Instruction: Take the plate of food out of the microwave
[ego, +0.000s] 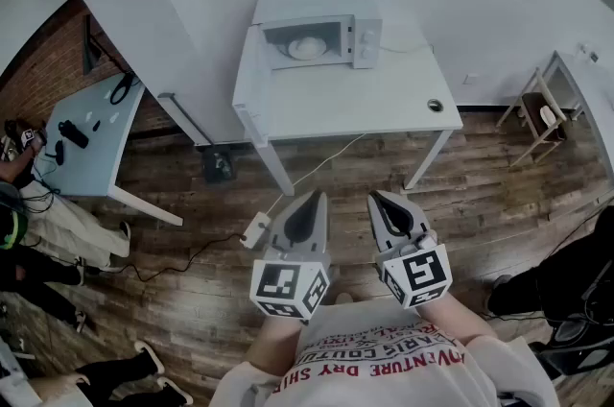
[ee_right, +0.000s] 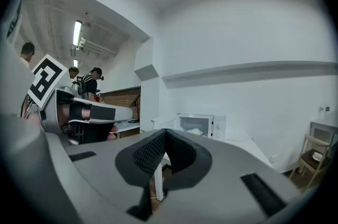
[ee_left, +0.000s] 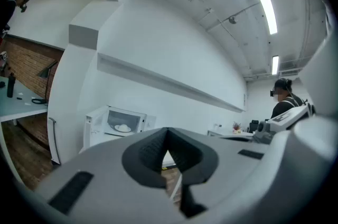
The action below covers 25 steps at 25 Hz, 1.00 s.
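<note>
Left hand-held gripper (ego: pixel 309 202) and right hand-held gripper (ego: pixel 382 202) are side by side above the floor (ego: pixel 192 290), each with jaws pressed together and nothing between them. Well ahead of both tips, the microwave (ego: pixel 321 38) sits on the white counter (ego: pixel 345 98), door open. The plate of food (ego: pixel 307 47) is inside: a pale mound, too small to identify.

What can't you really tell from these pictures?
- Food on the plate inside the microwave: too far away and too small in all views to identify.
- Microwave controls: head view, too small to read.
- Round thing on the white table: head view, too small to tell whether it is a hole or an object.
- Dark items on the side table: head view, small and dim.
</note>
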Tool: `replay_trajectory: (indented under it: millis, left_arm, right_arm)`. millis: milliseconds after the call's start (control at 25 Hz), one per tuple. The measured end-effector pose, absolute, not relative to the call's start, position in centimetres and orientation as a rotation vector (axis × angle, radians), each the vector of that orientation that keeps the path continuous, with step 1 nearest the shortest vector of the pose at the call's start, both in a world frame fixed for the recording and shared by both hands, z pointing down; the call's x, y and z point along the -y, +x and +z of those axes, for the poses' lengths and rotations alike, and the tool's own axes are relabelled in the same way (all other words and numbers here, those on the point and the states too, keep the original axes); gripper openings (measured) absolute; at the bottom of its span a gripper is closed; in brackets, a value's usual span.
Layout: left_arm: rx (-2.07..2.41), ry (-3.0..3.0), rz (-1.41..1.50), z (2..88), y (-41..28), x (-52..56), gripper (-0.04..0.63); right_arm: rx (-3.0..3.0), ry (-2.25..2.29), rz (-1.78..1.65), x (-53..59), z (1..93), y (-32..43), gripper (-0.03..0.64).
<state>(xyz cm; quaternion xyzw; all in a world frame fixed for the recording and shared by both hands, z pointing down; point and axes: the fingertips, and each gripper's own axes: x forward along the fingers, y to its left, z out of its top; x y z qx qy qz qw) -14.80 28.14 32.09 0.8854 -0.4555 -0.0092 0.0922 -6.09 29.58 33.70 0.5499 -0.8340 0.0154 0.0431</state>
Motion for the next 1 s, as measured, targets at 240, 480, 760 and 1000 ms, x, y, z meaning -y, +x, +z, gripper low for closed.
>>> replay_trajectory:
  millis: [240, 480, 760, 1000]
  left_arm:
    - [1.356, 2.641, -0.03, 32.1, -16.0, -27.2, 0.007]
    - [1.344, 2.631, -0.026, 32.5, -16.5, -26.4, 0.006]
    - [1.32, 2.595, -0.034, 33.7, -16.8, -25.4, 0.006]
    - [1.331, 2.554, -0.003, 34.7, -16.8, -23.4, 0.006]
  right_arm:
    - [2.544, 1.701, 0.055, -28.7, 33.8, -7.1, 0.003]
    - [2.559, 1.741, 0.103, -28.0, 34.0, -7.6, 0.003]
    - [2.527, 1.784, 0.142, -27.1, 34.7, -7.3, 0.003]
    - [2.503, 1.847, 0.139, -25.2, 34.7, -5.9, 0.003]
